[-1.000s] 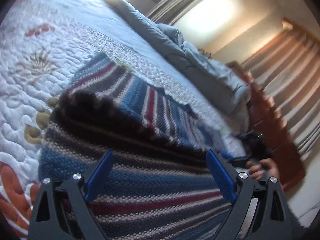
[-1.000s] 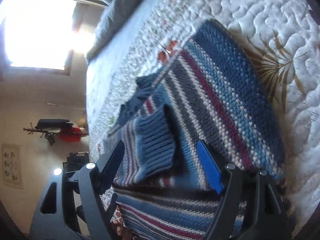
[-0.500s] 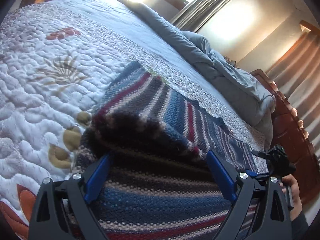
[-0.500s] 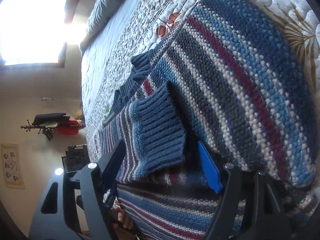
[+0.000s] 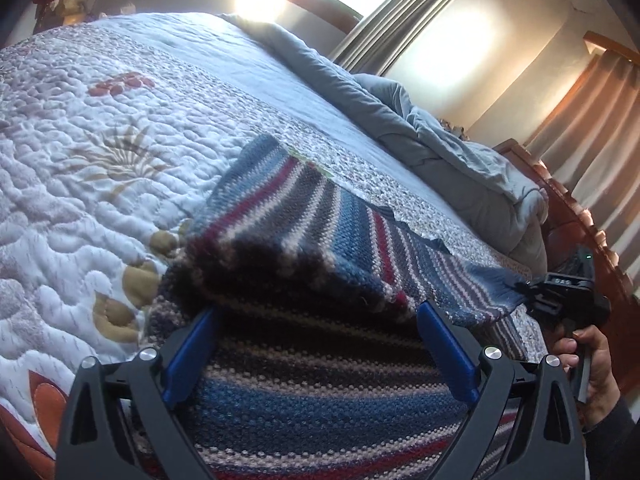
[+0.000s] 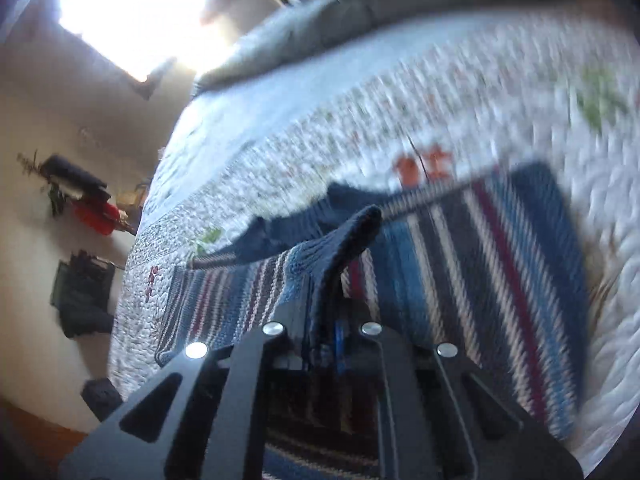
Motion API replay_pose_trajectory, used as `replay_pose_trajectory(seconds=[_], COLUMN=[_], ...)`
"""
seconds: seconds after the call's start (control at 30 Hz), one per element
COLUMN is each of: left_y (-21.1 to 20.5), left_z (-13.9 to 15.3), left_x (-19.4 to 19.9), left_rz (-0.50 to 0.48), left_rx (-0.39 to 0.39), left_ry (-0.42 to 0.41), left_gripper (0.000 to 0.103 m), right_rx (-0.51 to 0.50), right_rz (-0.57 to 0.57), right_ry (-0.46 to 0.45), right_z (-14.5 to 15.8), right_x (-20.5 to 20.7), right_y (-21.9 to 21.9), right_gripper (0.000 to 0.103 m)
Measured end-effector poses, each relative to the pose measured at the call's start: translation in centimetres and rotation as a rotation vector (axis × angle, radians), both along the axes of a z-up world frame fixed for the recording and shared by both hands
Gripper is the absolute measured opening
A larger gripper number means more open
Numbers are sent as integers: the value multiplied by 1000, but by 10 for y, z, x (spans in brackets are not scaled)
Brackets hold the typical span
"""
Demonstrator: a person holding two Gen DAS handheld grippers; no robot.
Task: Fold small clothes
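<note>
A striped knit sweater [image 5: 320, 240] in blue, red, white and grey lies partly folded on the quilted bedspread [image 5: 80, 140]. My left gripper [image 5: 318, 344] is open just above the sweater's near fold, blue pads on either side of it. My right gripper [image 6: 324, 340] is shut on the sweater's ribbed blue cuff [image 6: 348, 236] and lifts the sleeve off the striped body [image 6: 500, 280]. In the left wrist view the right gripper [image 5: 568, 296] shows at the far right, in a hand.
A grey duvet [image 5: 420, 128] is bunched along the bed's far side. A wooden bed frame [image 5: 580, 216] and curtains stand at the right. Wall hooks with bags [image 6: 80, 196] hang at the left in the right wrist view, which is motion-blurred.
My right gripper has closed on the ribbed cuff and raised it, swinging quickly. My left gripper has stayed open and drawn back slightly over the fold.
</note>
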State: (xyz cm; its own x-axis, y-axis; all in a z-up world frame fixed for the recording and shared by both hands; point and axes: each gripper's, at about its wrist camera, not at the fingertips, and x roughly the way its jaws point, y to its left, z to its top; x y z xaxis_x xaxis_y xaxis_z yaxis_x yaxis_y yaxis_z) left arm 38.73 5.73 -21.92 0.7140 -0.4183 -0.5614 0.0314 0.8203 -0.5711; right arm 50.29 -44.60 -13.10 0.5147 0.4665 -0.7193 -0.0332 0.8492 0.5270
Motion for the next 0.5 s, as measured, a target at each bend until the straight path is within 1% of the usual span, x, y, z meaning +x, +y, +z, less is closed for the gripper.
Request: replay_pose_trajectory(seconds=[0.03,0.07,0.13,0.2,0.23,0.3,0.33,0.37,0.4,0.43,0.5], left_y=[1,0,0,-1,-2,-2,-2,-3,-2,-2,-2], left_z=[0,-1,-1,-1,0,-1,-1,-1,-1,-1,-2], left_x=[0,0,2,2,2,2,2,3,3,4,4], left_rz=[1,1,-2,-6,-9,-11,-10,-11,-12,-12,-13], left_rx=[-3,-4,-2,3,4,5,6,8,9,9,10], left_ry=[-3,-2,0,3,2,3,4,5,6,7,11], left_gripper=[98,98,98,98,99,99,99,99,99,99,99], right_rx=[-16,-23,-35,-19,-4,27,57,85,105,119,174], right_rz=[-8,-28,-85,-94,-89,-89,-87,-90,-97,-101,-125], right_ry=[-20,-17,62,140,157,150,152,157,162,166,177], right_z=[4,2,-21,-49,-57,-64,-65,-66,-68,-69,-69], right_x=[-1,-2,3,8,6,3,2,-1,-2,-4,-5], right_y=[-3,-8,-25,-34,-37,-38,-42,-46,-48,-54,-57], right_gripper=[7,7,7,8,10,13,17,25,31,32,43])
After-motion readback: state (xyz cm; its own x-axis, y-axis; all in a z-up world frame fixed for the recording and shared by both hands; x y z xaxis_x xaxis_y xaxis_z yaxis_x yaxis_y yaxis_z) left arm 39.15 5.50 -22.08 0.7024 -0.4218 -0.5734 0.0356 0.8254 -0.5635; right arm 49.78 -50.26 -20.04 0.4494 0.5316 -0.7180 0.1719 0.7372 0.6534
